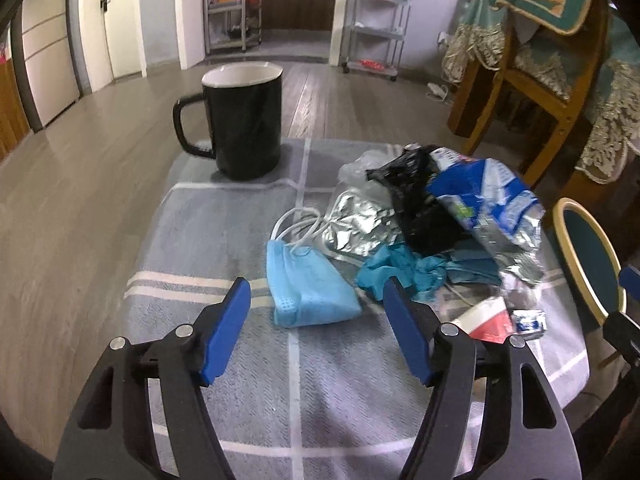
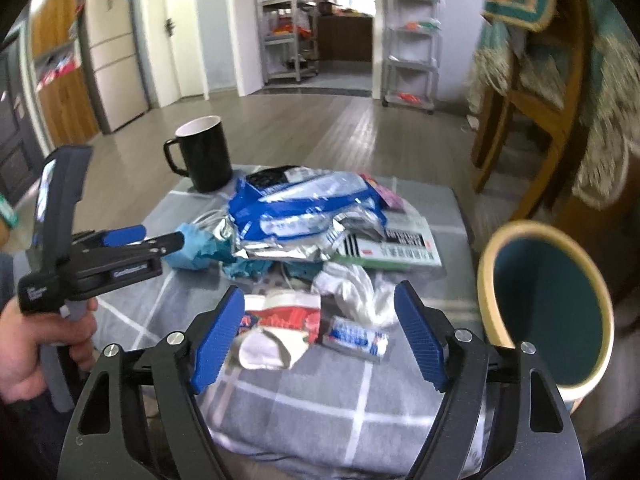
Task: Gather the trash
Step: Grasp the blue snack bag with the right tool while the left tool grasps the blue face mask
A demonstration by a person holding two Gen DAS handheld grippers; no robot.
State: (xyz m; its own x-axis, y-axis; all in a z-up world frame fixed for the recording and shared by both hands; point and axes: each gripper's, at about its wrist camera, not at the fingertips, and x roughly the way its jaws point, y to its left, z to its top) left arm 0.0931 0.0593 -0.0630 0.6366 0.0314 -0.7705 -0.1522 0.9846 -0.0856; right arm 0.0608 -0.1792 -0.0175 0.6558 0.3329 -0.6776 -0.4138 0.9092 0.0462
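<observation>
A pile of trash lies on a small table with a grey checked cloth (image 1: 224, 240). It holds a light blue face mask (image 1: 308, 284), a blue and silver snack bag (image 1: 492, 208), black plastic (image 1: 416, 192), crumpled teal material (image 1: 404, 270) and a red and white wrapper (image 2: 284, 320). My left gripper (image 1: 318, 300) is open, its jaws on either side of the mask, just short of it. It also shows in the right wrist view (image 2: 160, 240). My right gripper (image 2: 320, 304) is open above the red and white wrapper and a small blue packet (image 2: 356, 340).
A black mug (image 1: 244, 120) stands at the table's far left corner. A round teal bin with a cream rim (image 2: 548, 304) stands right of the table. A wooden chair with draped cloth (image 1: 548, 52) stands beyond on the right. Shelving racks line the far wall.
</observation>
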